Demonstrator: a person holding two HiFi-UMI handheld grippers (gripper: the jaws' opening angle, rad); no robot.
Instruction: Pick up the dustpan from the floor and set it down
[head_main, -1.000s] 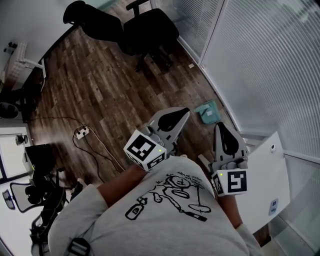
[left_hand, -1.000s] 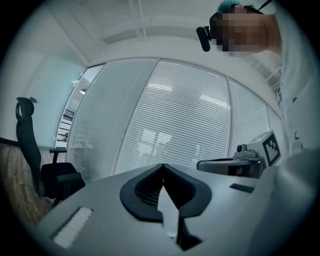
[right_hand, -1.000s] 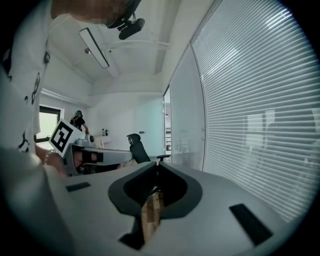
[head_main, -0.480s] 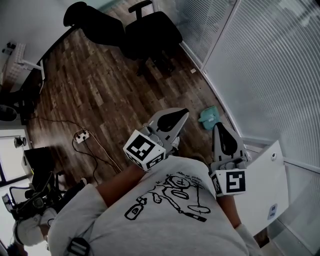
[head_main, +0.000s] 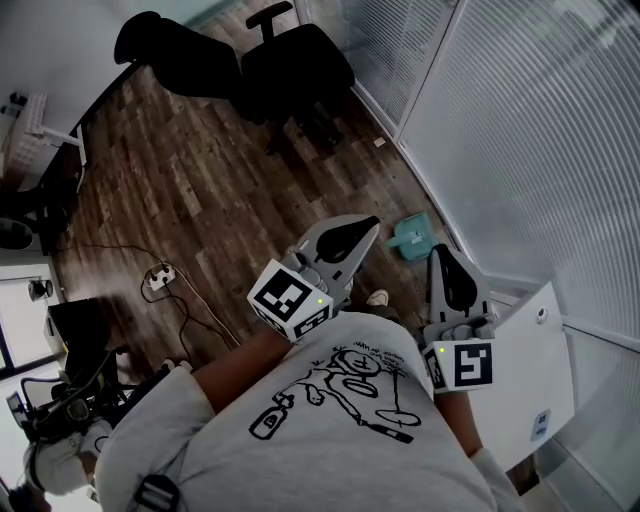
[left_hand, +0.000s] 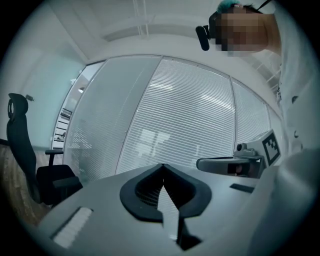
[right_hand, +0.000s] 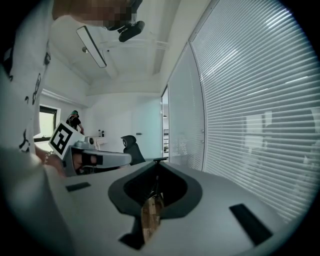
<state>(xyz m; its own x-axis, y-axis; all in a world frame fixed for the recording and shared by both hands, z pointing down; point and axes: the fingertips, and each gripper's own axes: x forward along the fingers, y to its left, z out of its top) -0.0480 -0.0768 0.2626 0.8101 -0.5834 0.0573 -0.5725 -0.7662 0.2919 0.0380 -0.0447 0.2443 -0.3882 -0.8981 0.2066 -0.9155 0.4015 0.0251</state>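
my left gripper (left_hand: 161, 167) and right gripper (right_hand: 156, 165) are both closed tight with nothing in them; the teal dustpan (head_main: 412, 238) lies untouched on the floor (head_main: 200, 180) ahead by the glass wall (head_main: 520, 150), so i judge pickup and set-down are both left to do

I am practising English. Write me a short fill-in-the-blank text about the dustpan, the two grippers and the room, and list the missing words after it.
1. The teal dustpan lies on the ____ floor, and no gripper touches it.
2. The jaws of the left gripper and of the right gripper are not open but ____.
3. The office chair nearest the blinds is ____ in colour.

Missing words: wooden; shut; black.
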